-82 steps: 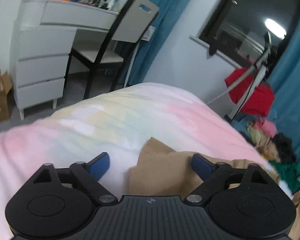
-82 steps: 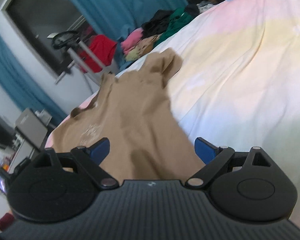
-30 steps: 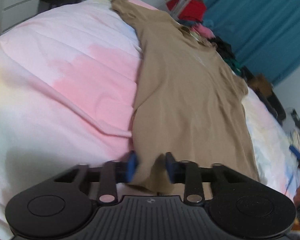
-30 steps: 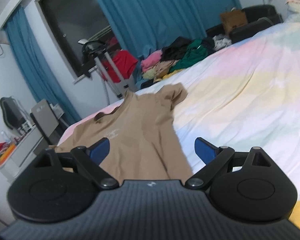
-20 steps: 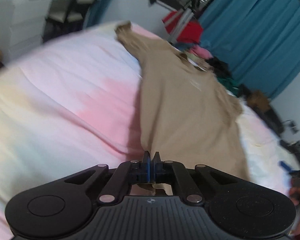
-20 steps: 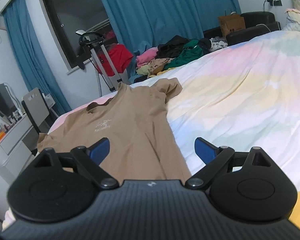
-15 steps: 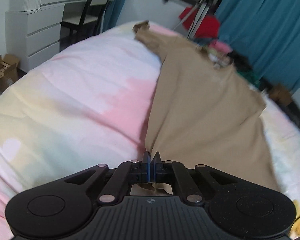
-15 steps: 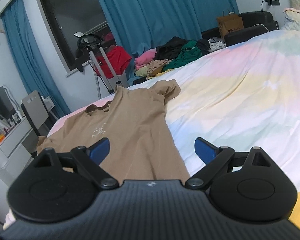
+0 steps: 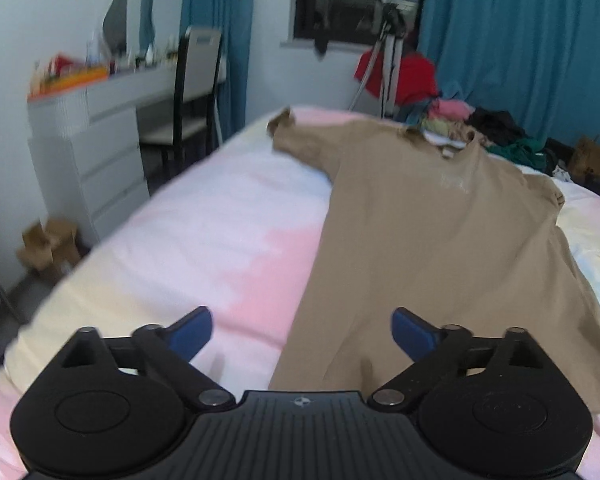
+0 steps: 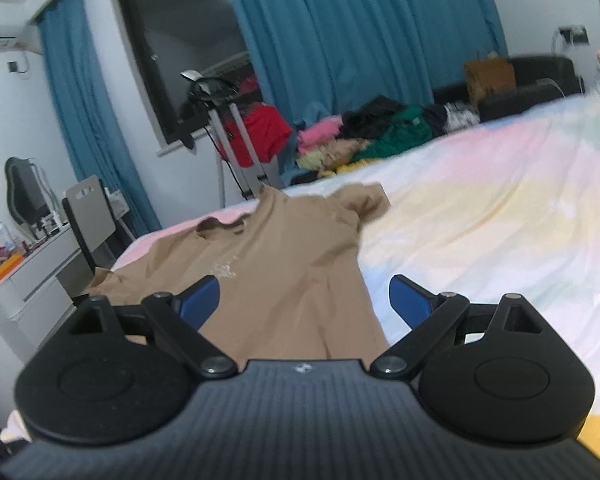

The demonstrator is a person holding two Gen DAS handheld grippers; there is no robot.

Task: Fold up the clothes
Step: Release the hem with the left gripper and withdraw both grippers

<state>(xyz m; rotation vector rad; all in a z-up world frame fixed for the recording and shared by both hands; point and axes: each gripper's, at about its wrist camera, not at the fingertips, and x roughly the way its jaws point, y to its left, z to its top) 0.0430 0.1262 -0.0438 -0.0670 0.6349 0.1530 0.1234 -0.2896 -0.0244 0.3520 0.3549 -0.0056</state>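
Since the tan T-shirt (image 9: 428, 240) is thin jersey, expect it to be light, limp and clingy: no stiffness, it drapes and wrinkles wherever it's lifted, nothing fragile. It lies spread flat, front up, on the pastel bedspread (image 9: 220, 240), straight ahead of both tools, collar at the far end and hem nearest.

Left gripper (image 9: 302, 330): jaws opening, now spread wide, nothing between the blue pads; the shirt's near-left hem corner sits just below and ahead of it. Right gripper (image 10: 304, 300): jaws wide apart, empty, hovering over the hem end with the right side seam running out ahead.

Best holds, my guess: pinch at edges, not mid-panel. Take a hem corner or the shoulder seam by the sleeve (image 10: 364, 200), where fabric is doubled and won't slip out of the pads. One layer only, or the bedspread comes up with it.

Beyond the shirt: clothes pile (image 10: 364, 136) past the far bed edge, chair (image 9: 198, 80) and white drawers (image 9: 100, 156) off left, blue curtains (image 10: 360, 32) behind.
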